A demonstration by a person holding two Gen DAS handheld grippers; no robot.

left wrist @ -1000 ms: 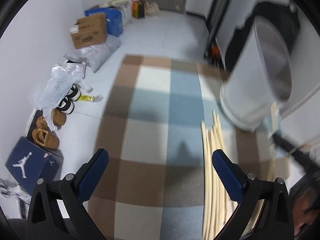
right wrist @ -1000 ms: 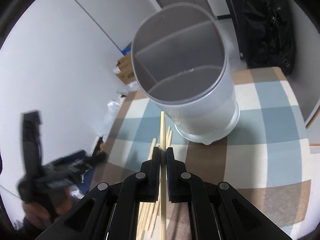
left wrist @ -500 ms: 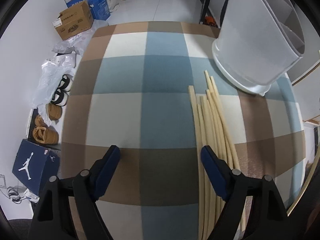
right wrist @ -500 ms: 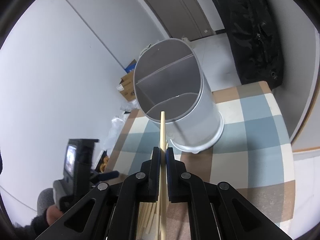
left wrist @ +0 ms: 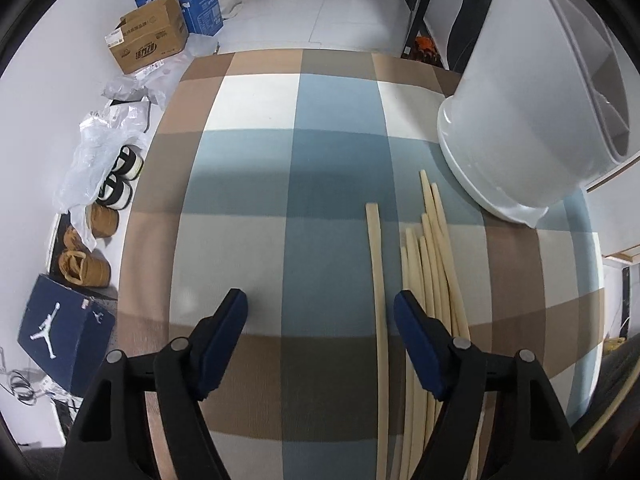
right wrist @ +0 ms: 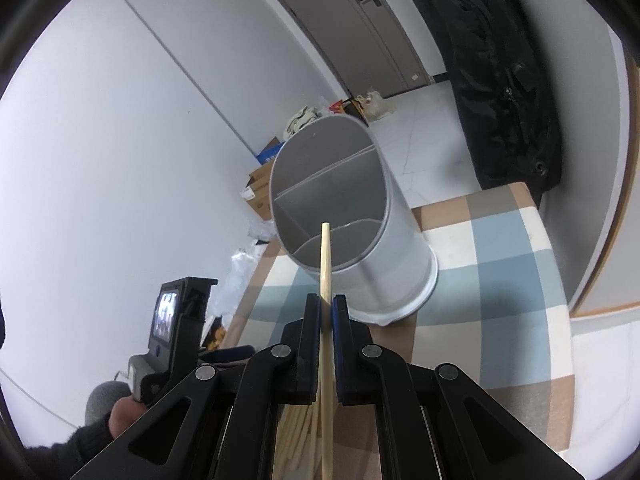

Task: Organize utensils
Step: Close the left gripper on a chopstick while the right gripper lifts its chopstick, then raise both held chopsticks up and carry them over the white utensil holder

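My right gripper (right wrist: pixel 326 308) is shut on a pale wooden chopstick (right wrist: pixel 325 264). It holds the stick high above the table, its tip before the mouth of a grey divided utensil holder (right wrist: pixel 360 240). My left gripper (left wrist: pixel 320 304) is open and empty, low over the checked tablecloth (left wrist: pixel 248 168). A bundle of several pale chopsticks (left wrist: pixel 432 264) lies on the cloth by its right finger. One separate stick (left wrist: pixel 376 264) lies between the fingers. The holder (left wrist: pixel 520 120) stands at the right in the left wrist view.
The table's left edge drops to a floor with shoes (left wrist: pixel 116 184), a blue shoebox (left wrist: pixel 60 328), plastic bags and cardboard boxes (left wrist: pixel 148 40). The left gripper's body and the hand holding it show in the right wrist view (right wrist: pixel 172 336). A black bag (right wrist: pixel 500 80) hangs behind the table.
My right gripper has risen and pulled back from the holder with the chopstick. My left gripper has moved down over the cloth near the chopstick bundle and narrowed its opening.
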